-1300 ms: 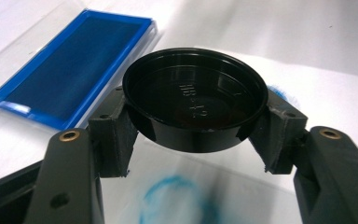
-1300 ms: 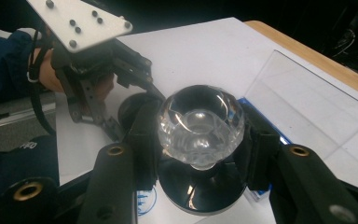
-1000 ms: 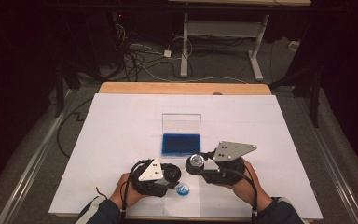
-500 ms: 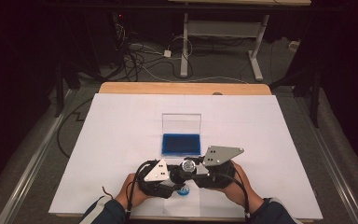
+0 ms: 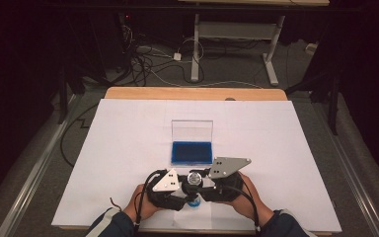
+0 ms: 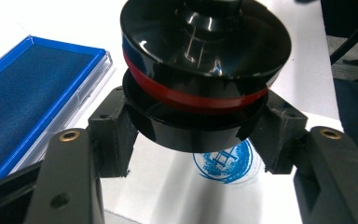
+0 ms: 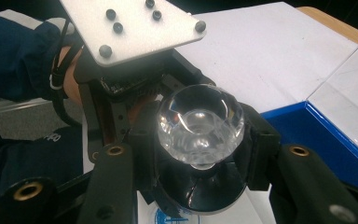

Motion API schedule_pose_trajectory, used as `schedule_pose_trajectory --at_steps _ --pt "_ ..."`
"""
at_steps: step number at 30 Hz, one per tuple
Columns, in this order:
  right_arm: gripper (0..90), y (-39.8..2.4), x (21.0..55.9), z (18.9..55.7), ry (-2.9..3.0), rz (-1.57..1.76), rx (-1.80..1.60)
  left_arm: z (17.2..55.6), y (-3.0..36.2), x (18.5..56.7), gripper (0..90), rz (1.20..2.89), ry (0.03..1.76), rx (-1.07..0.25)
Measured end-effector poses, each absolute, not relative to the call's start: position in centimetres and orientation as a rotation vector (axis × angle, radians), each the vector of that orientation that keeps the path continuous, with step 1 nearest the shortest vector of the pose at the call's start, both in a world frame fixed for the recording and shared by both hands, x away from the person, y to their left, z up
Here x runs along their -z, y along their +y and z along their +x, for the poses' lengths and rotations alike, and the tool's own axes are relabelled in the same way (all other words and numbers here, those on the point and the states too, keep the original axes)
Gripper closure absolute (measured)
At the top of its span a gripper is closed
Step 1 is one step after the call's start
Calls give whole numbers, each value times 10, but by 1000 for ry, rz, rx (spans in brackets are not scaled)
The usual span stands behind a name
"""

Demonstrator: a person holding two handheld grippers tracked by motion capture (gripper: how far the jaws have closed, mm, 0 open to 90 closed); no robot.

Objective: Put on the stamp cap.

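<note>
A: The right gripper (image 5: 202, 183) has come in from the right since a second ago; its jaws now clamp the stamp (image 5: 194, 178) by its clear knob (image 7: 200, 125), low centre.

B: The left gripper (image 5: 185, 186) is clamped on its black base, above the blue print (image 6: 224, 159).

A: Ink pad (image 5: 192, 152) sits just above; sheet edge close below, free paper either side.

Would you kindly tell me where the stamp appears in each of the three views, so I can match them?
High view: the stamp sits low at centre, between the two grippers.
Left gripper view: it takes up the upper middle, its black base with the red band clamped by the jaws.
Right gripper view: its clear knob is at centre, between the jaws.
Shared landmark: the blue ink pad, beyond the stamp.
</note>
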State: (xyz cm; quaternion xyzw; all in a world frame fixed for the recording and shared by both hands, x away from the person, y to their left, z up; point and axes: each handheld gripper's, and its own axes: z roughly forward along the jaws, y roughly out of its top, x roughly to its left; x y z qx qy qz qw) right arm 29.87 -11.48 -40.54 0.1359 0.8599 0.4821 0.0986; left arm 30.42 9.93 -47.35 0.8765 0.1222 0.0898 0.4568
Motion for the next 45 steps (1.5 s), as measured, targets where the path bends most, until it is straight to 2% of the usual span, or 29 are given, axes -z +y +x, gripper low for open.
schedule_pose_trajectory --at_steps 15,45 --pt "568 -113 409 300 2543 394 -1438 304 100 473 368 2134 307 -194" --pt "571 -114 415 304 2563 455 -1506 302 100 473 367 2134 307 -249"
